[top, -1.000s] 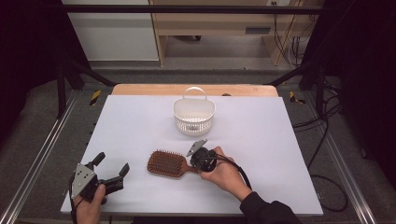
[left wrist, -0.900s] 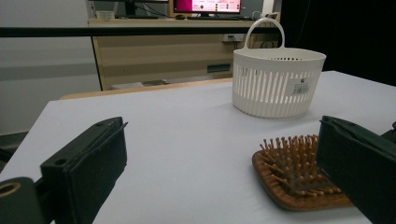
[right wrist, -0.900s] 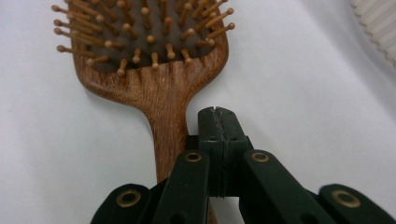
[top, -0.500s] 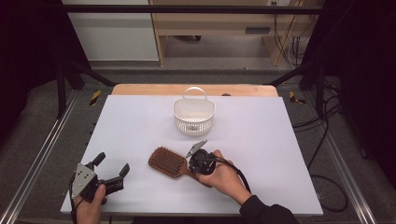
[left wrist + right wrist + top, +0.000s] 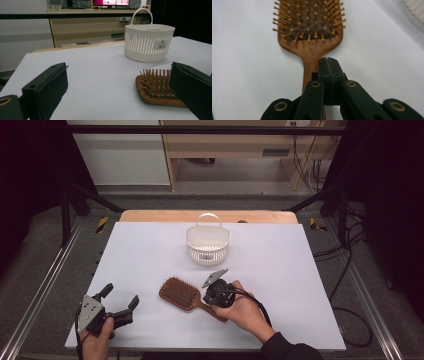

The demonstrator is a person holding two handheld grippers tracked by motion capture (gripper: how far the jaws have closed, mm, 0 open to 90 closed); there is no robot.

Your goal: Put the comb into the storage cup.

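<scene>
White-topped table (image 5: 150,250) in a lab room, wooden shelving and a monitor behind, dark curtains at the sides. Wooden paddle hairbrush (image 5: 186,296) lies bristles up near the front middle of the table, handle angled toward the person's right hand (image 5: 247,312). White slotted basket (image 5: 208,244) with a hoop handle stands farther back, well apart from the brush.

Right gripper (image 5: 329,65): jaws pressed together, pads touching, no gap visible. They sit over the brush handle, tips just short of where the handle widens into the head. Handle runs underneath the jaws, not between them, so nothing is held. I can't tell whether the tips touch the wood.

Left gripper (image 5: 120,301): jaws spread wide, empty, low at the front left corner, aimed across the table; brush head (image 5: 157,86) shows beside its right jaw, farther off.

Step in hand, as a judgement: probably a grasp on the handle. To do it well: spread the jaws first, straddle the handle across its narrow width, keep them square to it, drop low enough to catch the sides, then squeeze. Gripping mid-handle should limit tipping from the heavier head.
</scene>
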